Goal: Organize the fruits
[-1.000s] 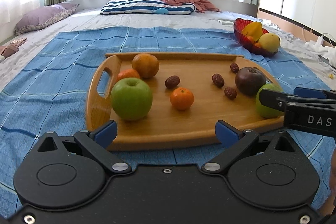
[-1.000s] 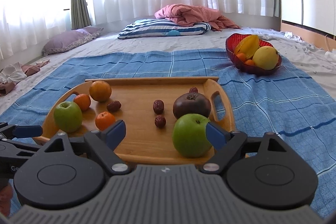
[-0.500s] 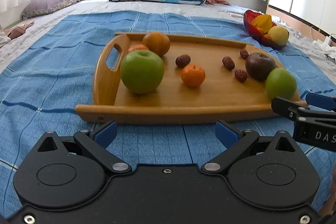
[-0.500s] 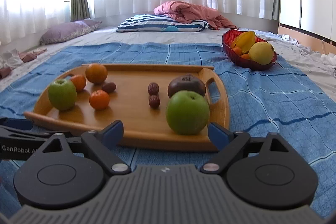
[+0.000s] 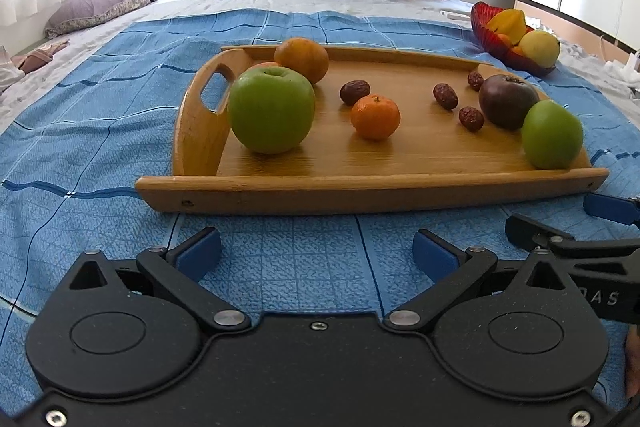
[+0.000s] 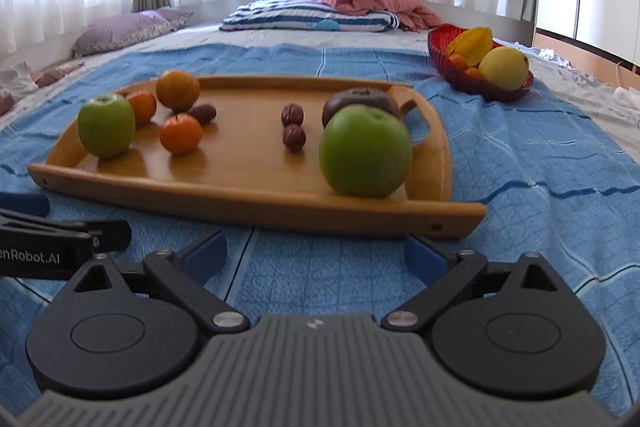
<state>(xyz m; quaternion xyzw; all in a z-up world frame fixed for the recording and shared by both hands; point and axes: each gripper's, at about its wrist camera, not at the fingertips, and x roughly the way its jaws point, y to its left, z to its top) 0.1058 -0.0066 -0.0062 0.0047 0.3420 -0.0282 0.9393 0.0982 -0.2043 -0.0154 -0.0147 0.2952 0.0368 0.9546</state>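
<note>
Both pairs of your fingers stand spread and hold nothing: the left gripper (image 5: 316, 251) and right gripper (image 6: 316, 255) have dropped low and backed off the wooden tray (image 5: 360, 193) in the last second. Beyond them, apples, oranges and dates lie scattered on it; the red bowl (image 6: 452, 71), farther right, holds other fruit. No fruit is being carried.

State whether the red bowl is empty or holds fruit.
It holds fruit. The red bowl contains a yellow round fruit, a yellow star-shaped fruit and small orange fruits.
</note>
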